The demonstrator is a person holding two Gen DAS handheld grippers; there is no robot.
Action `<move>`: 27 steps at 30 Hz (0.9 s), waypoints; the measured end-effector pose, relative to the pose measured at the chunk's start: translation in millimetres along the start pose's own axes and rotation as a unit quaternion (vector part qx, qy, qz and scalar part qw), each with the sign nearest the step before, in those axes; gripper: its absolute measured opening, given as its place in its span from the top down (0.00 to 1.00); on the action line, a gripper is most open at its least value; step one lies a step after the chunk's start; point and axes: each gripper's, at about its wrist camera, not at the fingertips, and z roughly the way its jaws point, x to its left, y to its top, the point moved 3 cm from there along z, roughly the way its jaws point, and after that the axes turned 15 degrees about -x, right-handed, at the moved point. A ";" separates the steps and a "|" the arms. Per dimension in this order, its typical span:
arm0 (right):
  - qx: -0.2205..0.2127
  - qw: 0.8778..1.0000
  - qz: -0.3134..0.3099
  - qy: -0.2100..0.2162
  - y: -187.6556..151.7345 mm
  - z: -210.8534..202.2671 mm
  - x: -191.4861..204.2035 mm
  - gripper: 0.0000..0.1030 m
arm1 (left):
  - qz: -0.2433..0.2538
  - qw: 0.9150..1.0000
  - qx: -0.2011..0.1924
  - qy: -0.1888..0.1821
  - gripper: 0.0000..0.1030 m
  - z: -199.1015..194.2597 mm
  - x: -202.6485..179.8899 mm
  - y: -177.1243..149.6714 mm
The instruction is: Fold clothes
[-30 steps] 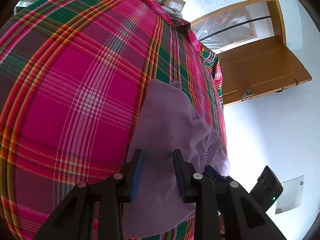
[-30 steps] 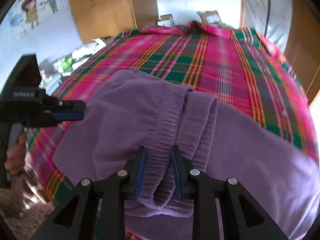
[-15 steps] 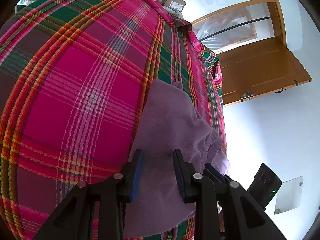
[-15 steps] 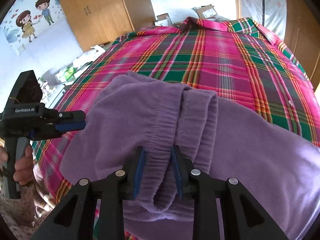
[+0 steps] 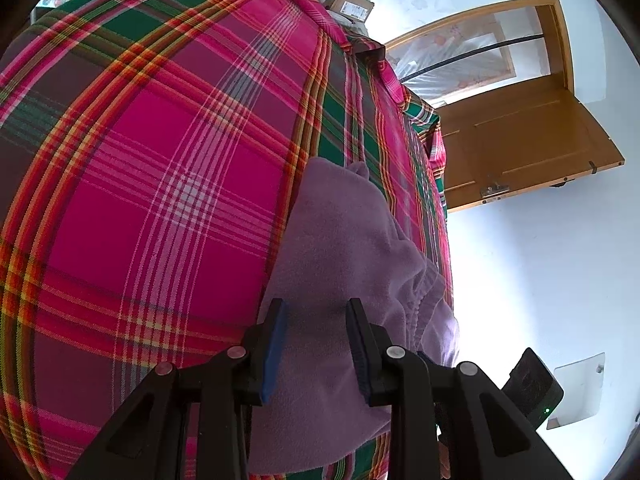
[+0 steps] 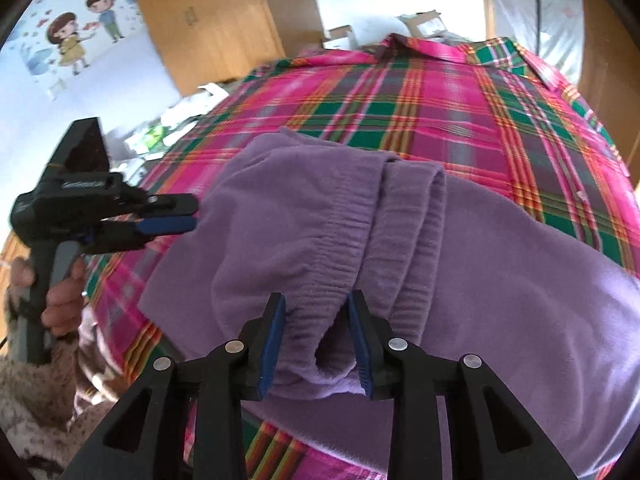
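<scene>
A purple fleece garment lies folded on a pink and green plaid bedcover, near its front edge. In the right wrist view the garment shows a ribbed band doubled over on top. My right gripper is shut on a bunched fold of that band, which fills the gap between the blue pads. My left gripper stands open just above the garment's left part with nothing between its fingers. Seen from the right, the left gripper sits at the garment's left edge, held by a hand.
The plaid bedcover stretches far beyond the garment. An open wooden door stands past the bed's right side, and a wooden wardrobe at the far left. Cardboard boxes and clutter lie beyond the far edge.
The right wrist view has tilted and shifted slightly with the ribbed fold still between its fingers. The left gripper has stayed open and drifted very little.
</scene>
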 end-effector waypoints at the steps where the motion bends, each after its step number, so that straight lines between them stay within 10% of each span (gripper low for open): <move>1: 0.000 1.000 0.014 0.012 -0.6 0.2 -3.3 0.68 | 0.000 1.000 0.000 0.000 0.70 0.1 0.0 0.0; 8: 0.016 0.975 0.168 0.145 -1.7 6.7 -29.9 0.68 | 0.000 1.000 -0.001 0.004 0.70 -0.1 -0.1 -0.2; 23: -0.009 0.977 0.164 0.139 20.5 24.1 -31.9 0.69 | -0.001 1.000 -0.003 0.012 0.70 -1.3 -0.7 -1.6; 27: -0.016 0.965 0.220 0.140 23.8 29.6 -46.8 0.87 | -0.001 1.000 -0.004 0.014 0.70 -1.2 -0.9 -1.6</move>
